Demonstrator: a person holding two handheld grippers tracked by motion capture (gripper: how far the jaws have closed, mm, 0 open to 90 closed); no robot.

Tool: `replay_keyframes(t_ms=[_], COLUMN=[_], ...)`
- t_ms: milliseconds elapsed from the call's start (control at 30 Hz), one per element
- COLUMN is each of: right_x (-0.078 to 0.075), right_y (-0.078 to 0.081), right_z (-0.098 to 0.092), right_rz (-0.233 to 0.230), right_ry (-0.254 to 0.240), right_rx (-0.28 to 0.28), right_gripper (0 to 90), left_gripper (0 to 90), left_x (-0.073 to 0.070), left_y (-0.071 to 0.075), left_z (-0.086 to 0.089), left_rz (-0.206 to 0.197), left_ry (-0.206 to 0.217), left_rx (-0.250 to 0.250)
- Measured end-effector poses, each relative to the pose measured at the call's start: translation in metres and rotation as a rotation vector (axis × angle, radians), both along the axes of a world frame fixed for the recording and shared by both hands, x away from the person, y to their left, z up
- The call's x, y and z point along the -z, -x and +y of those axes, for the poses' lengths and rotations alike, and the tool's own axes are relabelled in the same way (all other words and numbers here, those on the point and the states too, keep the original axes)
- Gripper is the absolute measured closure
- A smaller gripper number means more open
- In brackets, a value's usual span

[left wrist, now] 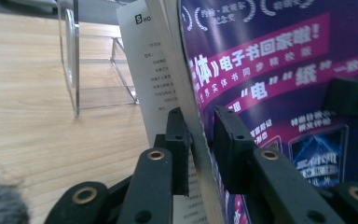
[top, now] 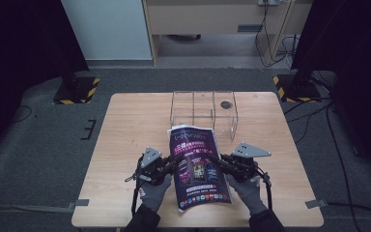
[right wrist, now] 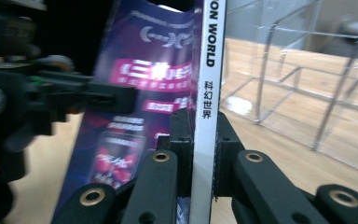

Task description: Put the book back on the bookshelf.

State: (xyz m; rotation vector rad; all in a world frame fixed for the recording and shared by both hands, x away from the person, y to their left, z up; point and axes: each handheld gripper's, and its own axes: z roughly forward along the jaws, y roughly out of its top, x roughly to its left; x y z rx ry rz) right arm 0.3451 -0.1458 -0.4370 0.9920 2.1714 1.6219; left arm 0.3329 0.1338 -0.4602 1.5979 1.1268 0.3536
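- Grey carpet surrounds a light wooden table [top: 125,145], with black stands on hazard-striped bases at the two far corners and pale cabinets beyond.
- On the far half of the table stands a clear acrylic rack [top: 204,110] with upright dividers; a small dark round object sits inside its right compartment.
- A magazine [top: 197,166] with a purple and magenta cover is held above the near middle of the table, between the two gripped sides.
- Its long axis runs from the person toward the rack; the top edge points away and reaches just beside the rack's near wall, while the bottom edge points back at the person.
- Seen from the high view, the cover faces upward and bows slightly.
- The left gripper [top: 173,166], held in a grey-gloved hand, is closed on the magazine's left, open-page edge; in the left gripper view its jaws pinch the cover and pages, with one white text page fanning loose.
- The right gripper [top: 216,160], also in a gloved hand, is clamped on the spine side; in the right gripper view the white spine [right wrist: 207,93] stands squeezed between the two jaws.
- Both grippers lie at about the same height along the magazine, roughly mid-length, facing each other across the cover.
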Motion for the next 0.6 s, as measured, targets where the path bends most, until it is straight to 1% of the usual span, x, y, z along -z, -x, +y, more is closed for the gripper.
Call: replay_keyframes(t_ms=[33, 67, 100, 133, 167, 200, 267, 300, 400, 433, 467, 600], right_x=[0.001, 0.002, 0.003, 0.004, 0.007, 0.009, 0.014, 0.017, 0.026, 0.029, 0.032, 0.033], right_y=[0.0, -0.003, -0.005, -0.006, -0.009, -0.011, -0.013, -0.014, -0.016, -0.017, -0.017, -0.02], right_z=[0.0, -0.001, -0.002, -0.003, -0.003, -0.004, -0.002, -0.001, 0.002, 0.003, 0.003, 0.0], right_rz=[-0.003, 0.019, 0.036, 0.047, 0.068, 0.085, 0.12, 0.12, 0.161, 0.179, 0.182, 0.23], right_ry=[0.001, -0.005, -0.01, -0.011, -0.012, -0.006, 0.028, 0.051, 0.073, 0.07, 0.067, -0.005], right_rx=[-0.007, -0.023, -0.03, -0.034, -0.049, -0.056, -0.065, -0.059, -0.051, -0.045, -0.03, -0.037], right_gripper=[78.7, 75.1, 73.5, 72.2, 70.5, 69.2, 66.5, 66.4, 66.0, 68.9, 70.9, 77.1], left_gripper=[78.5, 79.7, 80.3, 80.5, 80.8, 80.9, 81.5, 82.0, 82.7, 82.8, 82.7, 82.5], left_x=[0.0, 0.0, 0.0, 0.0, 0.001, 0.002, 0.002, 0.002, 0.001, 0.001, 0.001, 0.001], left_y=[0.001, 0.001, 0.002, 0.003, 0.003, 0.004, 0.004, 0.005, 0.006, 0.006, 0.006, 0.006], left_z=[0.0, 0.0, -0.001, -0.001, -0.001, -0.001, -0.002, -0.003, -0.005, -0.005, -0.005, -0.003], left_rz=[-0.004, -0.008, -0.014, -0.029, -0.033, -0.034, -0.036, -0.042, -0.055, -0.056, -0.056, -0.053], left_ry=[0.012, 0.012, 0.005, -0.004, -0.007, -0.006, 0.0, -0.001, -0.015, -0.018, -0.018, -0.019], left_rx=[0.014, 0.021, 0.025, 0.028, 0.032, 0.035, 0.047, 0.051, 0.058, 0.06, 0.06, 0.06])
